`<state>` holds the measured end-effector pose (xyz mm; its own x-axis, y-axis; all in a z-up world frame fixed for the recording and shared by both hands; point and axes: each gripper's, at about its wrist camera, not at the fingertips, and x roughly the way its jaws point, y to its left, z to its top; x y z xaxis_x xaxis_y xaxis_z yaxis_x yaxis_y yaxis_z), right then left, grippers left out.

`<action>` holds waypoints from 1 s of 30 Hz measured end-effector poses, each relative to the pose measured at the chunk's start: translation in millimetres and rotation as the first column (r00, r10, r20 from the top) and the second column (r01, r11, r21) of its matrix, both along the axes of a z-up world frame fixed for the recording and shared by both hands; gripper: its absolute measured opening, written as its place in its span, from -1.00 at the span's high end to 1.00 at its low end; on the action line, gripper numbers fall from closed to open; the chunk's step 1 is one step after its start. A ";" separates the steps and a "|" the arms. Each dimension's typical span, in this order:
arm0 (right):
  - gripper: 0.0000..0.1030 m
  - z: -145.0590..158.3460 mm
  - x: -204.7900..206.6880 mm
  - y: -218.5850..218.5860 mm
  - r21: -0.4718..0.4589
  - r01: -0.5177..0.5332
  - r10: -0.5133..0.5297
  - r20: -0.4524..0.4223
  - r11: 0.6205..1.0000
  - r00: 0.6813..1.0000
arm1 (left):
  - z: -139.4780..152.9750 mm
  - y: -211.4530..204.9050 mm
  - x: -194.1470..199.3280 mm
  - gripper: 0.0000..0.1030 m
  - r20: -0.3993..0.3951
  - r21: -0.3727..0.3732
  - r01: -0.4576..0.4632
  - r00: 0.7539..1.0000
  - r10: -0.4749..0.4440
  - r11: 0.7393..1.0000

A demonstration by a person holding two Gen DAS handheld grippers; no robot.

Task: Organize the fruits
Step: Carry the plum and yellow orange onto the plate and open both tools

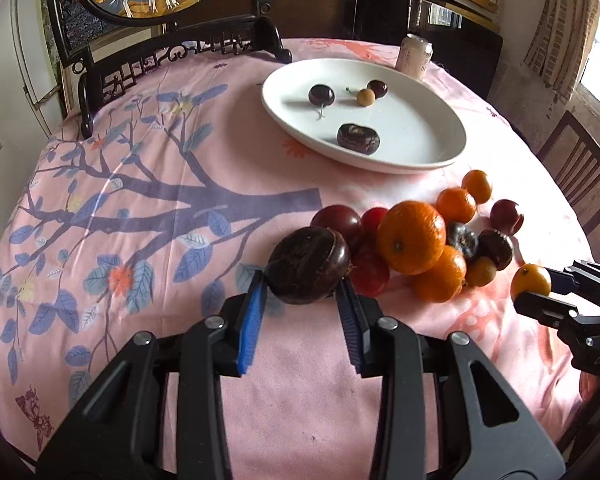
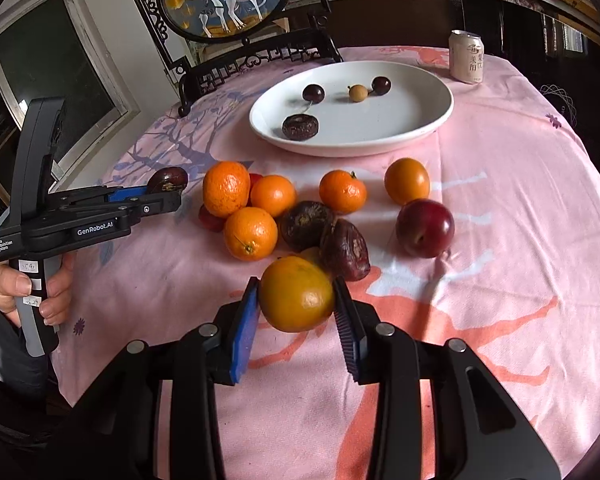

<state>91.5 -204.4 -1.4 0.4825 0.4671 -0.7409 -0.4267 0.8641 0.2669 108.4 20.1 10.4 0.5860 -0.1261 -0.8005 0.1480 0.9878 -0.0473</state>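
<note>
I note the pink tablecloth [image 2: 520,220] carrying a white plate [image 2: 420,128] at the far side, four small fruits lying in it. The loose fruit pile [image 2: 300,208] sits nearer, centre. My left gripper [image 1: 305,285] is clamped on a dark purple fruit [image 1: 308,266]; my right gripper [image 2: 296,294] is clamped on an orange fruit [image 2: 296,294], near edge of the pile.
</note>
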 end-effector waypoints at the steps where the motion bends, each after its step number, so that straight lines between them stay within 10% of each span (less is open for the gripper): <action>1: 0.25 5.3 2.6 -0.3 0.004 -0.004 0.004 0.012 1.000 1.000 | 6.0 -0.4 1.7 0.30 0.010 -0.008 0.004 1.000 -0.004 1.000; 8: 0.25 46.1 45.9 11.7 -0.062 -0.012 0.021 0.149 0.998 0.989 | 36.4 -24.2 50.4 0.30 0.058 0.006 0.043 0.997 -0.043 0.999; 21: 0.12 7.5 140.2 30.8 -0.215 0.112 -0.086 0.128 0.970 0.988 | 4.1 -46.1 143.1 0.27 -0.034 -0.001 -0.056 0.998 0.056 0.998; 25: -0.16 14.6 128.0 21.4 -0.172 0.140 -0.112 0.165 0.975 0.980 | 18.0 -35.6 130.6 -0.45 0.040 -0.049 -0.109 0.993 0.111 0.993; 30: -0.18 27.4 101.2 10.7 -0.143 0.140 -0.111 0.196 0.980 0.974 | 31.5 -32.8 106.9 -0.45 0.092 -0.020 -0.108 0.990 0.109 0.994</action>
